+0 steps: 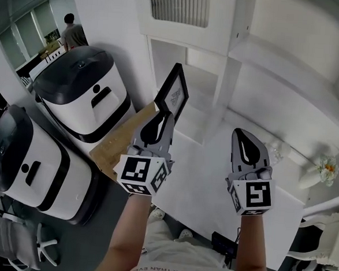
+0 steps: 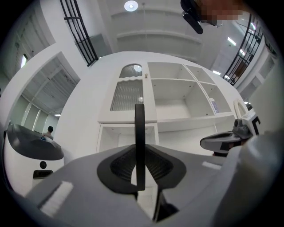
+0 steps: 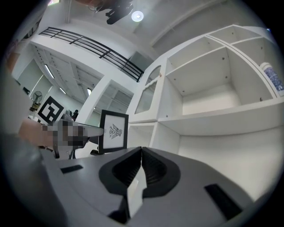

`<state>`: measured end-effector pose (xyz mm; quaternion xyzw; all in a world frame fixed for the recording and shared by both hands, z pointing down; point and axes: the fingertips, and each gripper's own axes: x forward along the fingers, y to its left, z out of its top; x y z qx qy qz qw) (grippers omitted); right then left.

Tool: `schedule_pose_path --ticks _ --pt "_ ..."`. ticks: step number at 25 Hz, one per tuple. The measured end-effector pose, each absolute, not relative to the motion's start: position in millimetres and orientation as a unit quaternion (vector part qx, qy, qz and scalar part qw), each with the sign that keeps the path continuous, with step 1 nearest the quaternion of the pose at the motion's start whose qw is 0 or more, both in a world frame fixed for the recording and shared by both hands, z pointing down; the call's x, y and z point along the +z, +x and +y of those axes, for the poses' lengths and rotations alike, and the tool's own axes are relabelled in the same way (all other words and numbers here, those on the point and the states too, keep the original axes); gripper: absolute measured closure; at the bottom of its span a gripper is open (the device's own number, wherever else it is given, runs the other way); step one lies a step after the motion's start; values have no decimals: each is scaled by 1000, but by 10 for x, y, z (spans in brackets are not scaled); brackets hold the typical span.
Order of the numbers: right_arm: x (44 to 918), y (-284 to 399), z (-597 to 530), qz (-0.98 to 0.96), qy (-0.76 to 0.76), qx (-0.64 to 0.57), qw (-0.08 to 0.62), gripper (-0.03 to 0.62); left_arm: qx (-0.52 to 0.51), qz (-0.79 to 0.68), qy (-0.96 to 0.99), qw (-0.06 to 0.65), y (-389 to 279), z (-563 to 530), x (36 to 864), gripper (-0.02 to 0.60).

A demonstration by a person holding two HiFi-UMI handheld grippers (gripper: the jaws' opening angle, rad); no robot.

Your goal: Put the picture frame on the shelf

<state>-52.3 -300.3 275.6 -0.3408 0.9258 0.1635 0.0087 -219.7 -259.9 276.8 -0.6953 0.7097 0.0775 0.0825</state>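
Left hand-held gripper (image 1: 160,121) is clamped on the bottom edge of the picture frame (image 1: 172,94). The frame is black with a white mat and a small dark drawing. It is held in the air in front of the white shelf (image 1: 238,61), level with the lower left open compartments, and touches no board. Its long axis is upright, running on from the jaws up toward the shelf. The left gripper view shows it edge-on, a thin dark bar between the pads. The printed face is turned toward the right hand-held gripper (image 1: 243,137), whose view shows it in portrait. The right jaws are together with nothing in them, well apart from the frame, over the white bench (image 1: 212,181).
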Motion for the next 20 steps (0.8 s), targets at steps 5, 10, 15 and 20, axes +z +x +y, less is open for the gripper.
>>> schedule_pose_path --ticks 5,10,15,20 --pt "2713 -633 -3061 914 -370 167 0 586 104 691 -712 63 -2399 -2727 2770 515" --pt "2654 -701 -3198 896 -414 161 -3 586 126 674 -727 40 -2583 -2909 2804 515" --pt "2590 -754 -3312 877 -457 152 6 586 128 645 -753 28 -2623 -3128 2782 515" --pt "2682 -768 -3370 860 -491 140 -5 586 147 621 -770 -13 -2702 -3335 2827 515"
